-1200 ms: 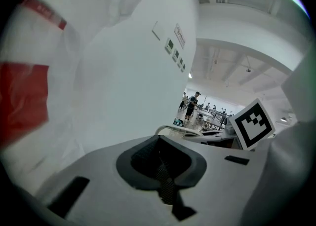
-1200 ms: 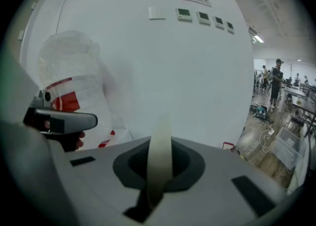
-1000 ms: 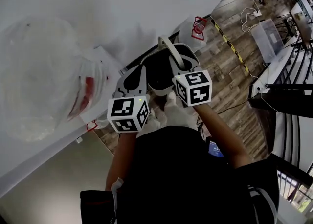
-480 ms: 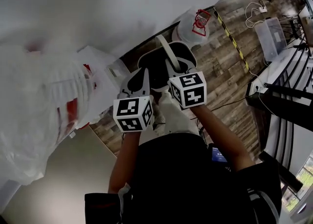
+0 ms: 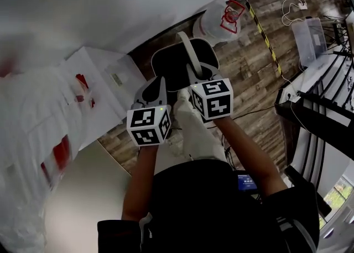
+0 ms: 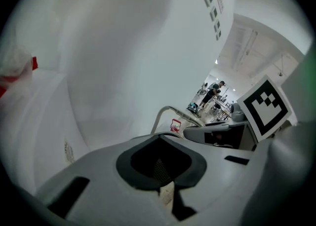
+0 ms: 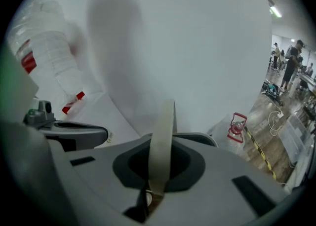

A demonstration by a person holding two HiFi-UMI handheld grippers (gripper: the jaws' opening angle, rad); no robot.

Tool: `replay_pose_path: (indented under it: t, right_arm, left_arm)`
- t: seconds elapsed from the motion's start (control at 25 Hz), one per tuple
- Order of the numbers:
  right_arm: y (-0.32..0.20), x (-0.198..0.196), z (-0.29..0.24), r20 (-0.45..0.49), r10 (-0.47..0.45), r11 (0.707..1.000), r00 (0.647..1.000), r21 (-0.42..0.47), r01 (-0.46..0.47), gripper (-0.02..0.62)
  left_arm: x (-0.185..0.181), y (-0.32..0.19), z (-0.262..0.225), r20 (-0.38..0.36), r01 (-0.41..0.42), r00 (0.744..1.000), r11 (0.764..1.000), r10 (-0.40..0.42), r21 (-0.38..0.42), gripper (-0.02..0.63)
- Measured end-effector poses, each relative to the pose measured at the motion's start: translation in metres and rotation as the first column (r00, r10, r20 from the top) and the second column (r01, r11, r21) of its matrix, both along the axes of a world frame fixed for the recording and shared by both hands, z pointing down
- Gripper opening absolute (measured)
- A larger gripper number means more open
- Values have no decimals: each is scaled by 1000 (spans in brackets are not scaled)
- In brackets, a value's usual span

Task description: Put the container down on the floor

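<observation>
Head view: dark container (image 5: pixel 180 64) at 12 o'clock, seemingly not yet on the floor (image 5: pixel 249 75). Right gripper (image 7: pixel 148 198) jaws clamp its handle (image 7: pixel 163 141). Left gripper (image 6: pixel 168 195) jaws closed, apparently empty. Set-down and release remain.

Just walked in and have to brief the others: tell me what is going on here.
A person holds a two-jaw tool in each hand and carries a dark container by a white wall. The right tongs are shut on its pale handle, which stands up from the rim. The left tongs are shut too, at the container's near edge; what they pinch is not clear. The container seems not yet set on the wooden floor.
</observation>
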State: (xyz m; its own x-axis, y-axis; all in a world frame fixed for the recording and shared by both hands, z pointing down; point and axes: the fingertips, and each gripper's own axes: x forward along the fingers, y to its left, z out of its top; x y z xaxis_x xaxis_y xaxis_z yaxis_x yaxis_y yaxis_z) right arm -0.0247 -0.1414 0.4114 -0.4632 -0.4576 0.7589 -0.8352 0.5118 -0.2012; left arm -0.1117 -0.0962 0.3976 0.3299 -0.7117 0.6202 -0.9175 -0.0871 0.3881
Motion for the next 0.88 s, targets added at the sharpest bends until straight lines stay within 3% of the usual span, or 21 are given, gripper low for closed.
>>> replay_pose_path:
  t: [0.44, 0.88]
  right_arm:
    - [-4, 1, 82, -39, -11, 996, 999, -91, 7, 31]
    - [3, 11, 167, -80, -36, 985, 996, -169, 22, 31]
  left_arm:
    - [-15, -10, 75, 24, 60, 998, 994, -58, -88, 14]
    - [6, -9, 161, 5, 35, 999, 983, -35, -179, 14]
